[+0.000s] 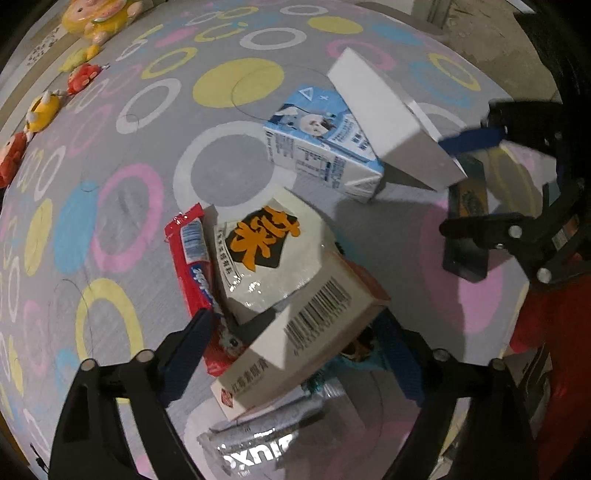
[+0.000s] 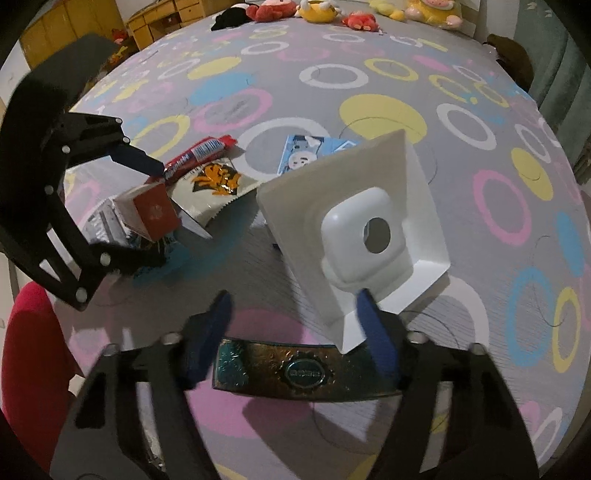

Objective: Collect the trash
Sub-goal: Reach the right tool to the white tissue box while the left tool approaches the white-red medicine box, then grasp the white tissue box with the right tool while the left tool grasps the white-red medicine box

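Trash lies on a grey spread with coloured rings. My left gripper [image 1: 295,336] is open around a beige carton with a barcode [image 1: 314,332], whose red end shows in the right wrist view [image 2: 155,214]. Beside it lie a red wrapper [image 1: 192,258], a white snack bag with an orange sign [image 1: 266,251], a silver packet [image 1: 266,435] and a blue milk carton [image 1: 325,155]. My right gripper [image 2: 295,325] is open; its right finger touches a tilted white plastic tray [image 2: 362,229], also visible in the left wrist view [image 1: 388,118]. A dark teal-and-gold box [image 2: 303,373] lies between its fingers.
Plush toys line the far edge of the spread [image 2: 317,11], also in the left wrist view [image 1: 96,18]. A red seat [image 2: 33,354] stands at the near left. Wooden cabinets [image 2: 162,14] stand beyond the spread.
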A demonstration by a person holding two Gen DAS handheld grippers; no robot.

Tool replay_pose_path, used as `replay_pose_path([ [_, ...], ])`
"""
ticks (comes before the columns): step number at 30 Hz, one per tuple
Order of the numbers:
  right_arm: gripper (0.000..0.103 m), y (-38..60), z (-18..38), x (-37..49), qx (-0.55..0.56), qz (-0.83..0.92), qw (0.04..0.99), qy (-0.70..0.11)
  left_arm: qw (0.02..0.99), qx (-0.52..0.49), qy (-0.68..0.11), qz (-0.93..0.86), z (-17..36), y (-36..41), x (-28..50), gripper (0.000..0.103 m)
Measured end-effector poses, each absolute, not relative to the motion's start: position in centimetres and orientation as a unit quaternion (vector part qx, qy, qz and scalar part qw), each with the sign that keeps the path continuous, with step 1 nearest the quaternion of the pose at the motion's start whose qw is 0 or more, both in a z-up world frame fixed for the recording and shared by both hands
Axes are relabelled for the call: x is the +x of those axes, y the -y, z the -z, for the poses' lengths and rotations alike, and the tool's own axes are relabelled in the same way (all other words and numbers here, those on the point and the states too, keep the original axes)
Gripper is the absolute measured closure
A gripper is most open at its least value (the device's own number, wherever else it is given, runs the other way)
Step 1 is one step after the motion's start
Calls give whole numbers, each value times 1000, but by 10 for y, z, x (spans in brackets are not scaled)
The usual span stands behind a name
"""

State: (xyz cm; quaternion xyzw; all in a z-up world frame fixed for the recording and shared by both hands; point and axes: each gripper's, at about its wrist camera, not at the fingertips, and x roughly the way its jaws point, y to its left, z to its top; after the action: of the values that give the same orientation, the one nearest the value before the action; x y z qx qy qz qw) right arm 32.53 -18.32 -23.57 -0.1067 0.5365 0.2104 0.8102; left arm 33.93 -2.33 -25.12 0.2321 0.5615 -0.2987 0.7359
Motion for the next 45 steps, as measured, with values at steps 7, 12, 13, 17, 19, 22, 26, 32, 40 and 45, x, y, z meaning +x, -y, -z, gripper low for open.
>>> replay_pose_path([
  [7,78,190,241,331,-77,-207,807,-549,752,197,-561,287,248,25,350,48],
  [12,89,193,240,331,-72,-201,809,-548,759,172,-567,271,247,16,352,53],
  [13,90,194,239,331,-73,-199,810,-546,760,166,-567,269,247,15,353,54],
  [17,96,195,233,329,-71,-191,817,-540,763,143,-571,265,243,13,353,57],
  [19,98,197,230,329,-66,-188,819,-538,768,141,-568,260,240,12,352,59],
  [22,100,198,226,329,-59,-186,821,-536,768,133,-573,254,239,11,355,60],
  [26,100,199,218,330,-52,-181,828,-529,776,125,-571,239,236,10,358,63],
  [32,100,203,211,328,-44,-176,831,-525,784,106,-570,222,229,1,359,75],
  [40,100,201,199,323,-46,-169,837,-519,785,89,-574,214,227,-6,356,79],
  [45,101,200,190,319,-46,-165,841,-514,800,82,-559,202,211,-11,351,79],
])
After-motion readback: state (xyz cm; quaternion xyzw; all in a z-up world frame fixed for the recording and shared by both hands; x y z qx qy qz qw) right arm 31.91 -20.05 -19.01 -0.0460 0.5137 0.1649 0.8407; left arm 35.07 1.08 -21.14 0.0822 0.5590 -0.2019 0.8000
